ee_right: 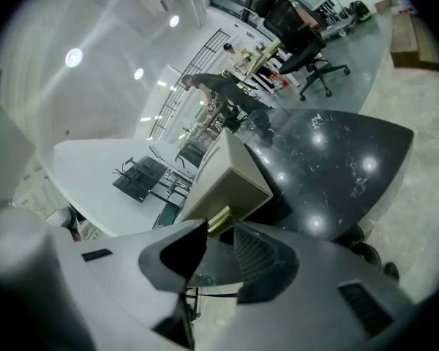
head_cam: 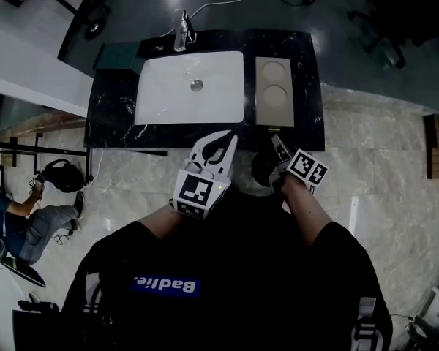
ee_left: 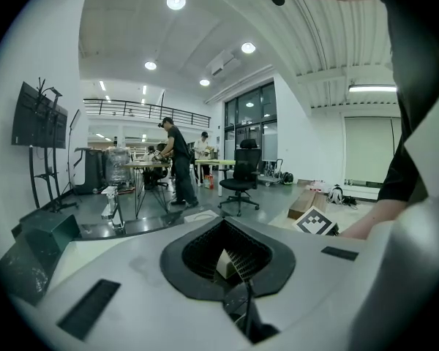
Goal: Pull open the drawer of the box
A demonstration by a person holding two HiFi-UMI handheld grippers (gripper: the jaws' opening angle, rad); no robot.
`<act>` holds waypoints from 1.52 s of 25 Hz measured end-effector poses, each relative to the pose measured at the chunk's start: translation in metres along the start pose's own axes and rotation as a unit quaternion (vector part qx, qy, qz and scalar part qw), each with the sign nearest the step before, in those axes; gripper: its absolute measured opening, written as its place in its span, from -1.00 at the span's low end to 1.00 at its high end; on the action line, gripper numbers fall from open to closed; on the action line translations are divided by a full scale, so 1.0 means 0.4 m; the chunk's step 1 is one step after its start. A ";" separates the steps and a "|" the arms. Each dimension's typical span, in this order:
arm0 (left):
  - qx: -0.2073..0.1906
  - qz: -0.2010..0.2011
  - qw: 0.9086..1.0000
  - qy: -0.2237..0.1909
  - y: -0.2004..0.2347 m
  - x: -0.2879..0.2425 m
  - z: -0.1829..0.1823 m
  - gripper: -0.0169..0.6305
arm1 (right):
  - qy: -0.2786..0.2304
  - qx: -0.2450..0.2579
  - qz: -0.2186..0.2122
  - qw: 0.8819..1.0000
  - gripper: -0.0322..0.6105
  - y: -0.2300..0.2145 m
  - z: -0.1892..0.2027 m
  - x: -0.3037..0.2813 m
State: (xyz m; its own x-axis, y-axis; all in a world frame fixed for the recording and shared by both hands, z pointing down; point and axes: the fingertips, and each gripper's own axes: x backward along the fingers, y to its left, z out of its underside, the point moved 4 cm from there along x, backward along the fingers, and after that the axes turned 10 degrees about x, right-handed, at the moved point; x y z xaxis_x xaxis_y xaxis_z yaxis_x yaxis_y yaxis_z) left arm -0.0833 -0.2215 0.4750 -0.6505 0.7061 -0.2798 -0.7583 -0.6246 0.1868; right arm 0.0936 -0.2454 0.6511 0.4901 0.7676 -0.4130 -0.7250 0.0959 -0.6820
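I judged this the reach-in step: the drawer looked unopened and nothing was gripped yet. The box (ee_right: pixel 230 178) stood at the right end of the table (head_cam: pixel 117 112), just ahead of my right gripper (ee_right: pixel 219 232). Its jaws stood partly apart, with the drawer's pale tab (ee_right: pixel 218 216) in the gap at their tips, not pinched as far as I could see. Next I needed to close squarely on that tab, then draw straight back. My left gripper (head_cam: pixel 221 143) hung short of the table, tips together, empty
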 end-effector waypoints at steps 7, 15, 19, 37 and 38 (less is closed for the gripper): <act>0.005 -0.007 1.000 0.005 0.002 0.013 0.002 -0.97 | -0.017 -0.061 -0.023 0.998 -0.61 -0.014 0.004 -0.019; 0.007 -0.016 1.000 0.009 0.007 0.014 0.014 -0.97 | -0.025 -0.086 -0.034 0.995 -0.61 -0.024 -0.001 -0.040; 0.008 -0.022 1.000 0.008 0.007 0.018 0.011 -0.97 | -0.019 -0.086 -0.037 0.995 -0.61 -0.024 -0.004 -0.046; 0.010 -0.027 1.000 0.005 0.004 0.038 0.015 -0.97 | -0.025 -0.092 -0.029 0.995 -0.69 -0.024 0.007 -0.033; 0.010 -0.026 1.000 0.004 0.002 0.038 0.014 -0.97 | -0.025 -0.092 -0.029 0.995 -0.69 -0.022 0.010 -0.030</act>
State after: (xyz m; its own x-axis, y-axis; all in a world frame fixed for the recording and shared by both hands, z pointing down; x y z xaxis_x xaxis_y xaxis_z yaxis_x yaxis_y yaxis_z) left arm -0.0941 -0.2094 0.4763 -0.6097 0.7347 -0.2976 -0.7920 -0.5803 0.1899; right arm 0.0922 -0.2530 0.6645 0.5004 0.7952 -0.3423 -0.5927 0.0265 -0.8050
